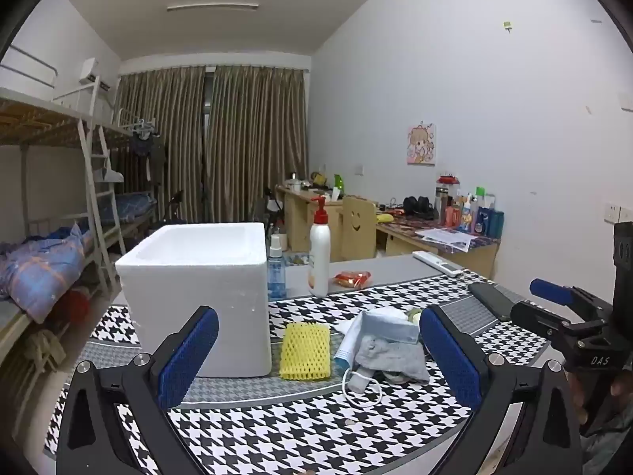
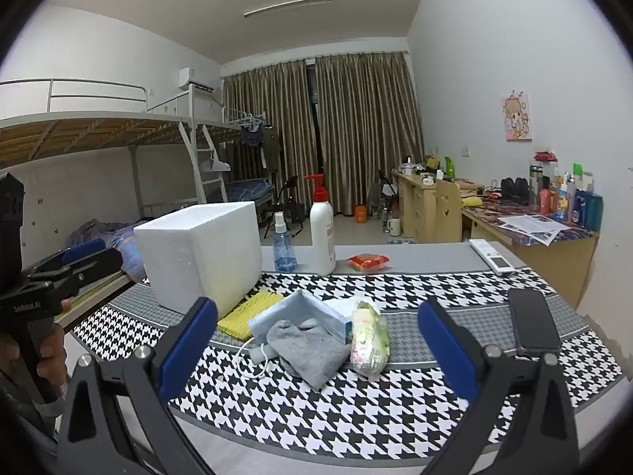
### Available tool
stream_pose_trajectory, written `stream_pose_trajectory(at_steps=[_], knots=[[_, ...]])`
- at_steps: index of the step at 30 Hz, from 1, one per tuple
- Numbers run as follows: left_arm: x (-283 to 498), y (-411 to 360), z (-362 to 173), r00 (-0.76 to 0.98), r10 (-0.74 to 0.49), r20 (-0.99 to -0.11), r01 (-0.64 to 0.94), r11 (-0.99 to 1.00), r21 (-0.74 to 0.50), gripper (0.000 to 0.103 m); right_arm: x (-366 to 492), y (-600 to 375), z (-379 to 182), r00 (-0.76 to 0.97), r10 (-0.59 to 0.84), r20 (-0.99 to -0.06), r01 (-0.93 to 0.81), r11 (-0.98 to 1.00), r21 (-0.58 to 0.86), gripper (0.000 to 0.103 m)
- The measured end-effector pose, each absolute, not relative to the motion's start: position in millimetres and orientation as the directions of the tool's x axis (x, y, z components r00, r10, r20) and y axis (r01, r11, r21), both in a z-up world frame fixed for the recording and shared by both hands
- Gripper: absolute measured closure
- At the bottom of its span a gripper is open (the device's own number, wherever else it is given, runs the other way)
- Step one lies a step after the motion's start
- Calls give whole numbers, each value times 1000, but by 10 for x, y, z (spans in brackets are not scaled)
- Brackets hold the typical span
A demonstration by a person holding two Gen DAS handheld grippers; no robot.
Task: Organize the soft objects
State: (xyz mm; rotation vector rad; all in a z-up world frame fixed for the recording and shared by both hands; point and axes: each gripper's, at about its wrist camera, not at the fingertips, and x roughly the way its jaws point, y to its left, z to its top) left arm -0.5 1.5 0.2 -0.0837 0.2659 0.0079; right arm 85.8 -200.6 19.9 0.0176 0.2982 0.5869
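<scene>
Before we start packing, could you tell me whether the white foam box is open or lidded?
Open: the white foam box stands upright with its rim and hollow exposed, no lid on it.

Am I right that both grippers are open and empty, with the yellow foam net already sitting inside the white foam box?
Not quite: the yellow foam net is not inside the white foam box; it lies on the tablecloth beside it, as the left wrist view shows. The left gripper and right gripper are indeed open and empty.

Even, dimmish indoor light w/ soft shadows; heavy fisheye warp, dark vignette at edges.
</scene>
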Motion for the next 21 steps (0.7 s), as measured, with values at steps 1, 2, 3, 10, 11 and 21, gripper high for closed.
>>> stream_pose_trajectory(at_steps=[1,2,3,10,11,21], knots=[[-3,30,2,965,-6,-263,-17,996,-85,1,858,-2006,199,791,548,-272,-543,834,101,1],[3,46,2,964,-9,-264,-14,996,-85,1,860,-2006,200,789,546,-281,-542,834,98,1],[-16,12,8,969,11,-245,-26,998,-54,1,859,-2008,200,789,547,-279,-544,834,98,1],[18,23,78,967,2,-256,-16,998,-53,1,830,-2015,226,793,551,-259,-548,831,90,1],[13,23,75,967,4,-255,-16,999,-48,1,826,-2013,227,794,553,-254,-550,830,89,1],[6,35,2,967,8,-255,-24,998,-58,1,790,-2025,268,801,557,-219,-554,829,79,1]])
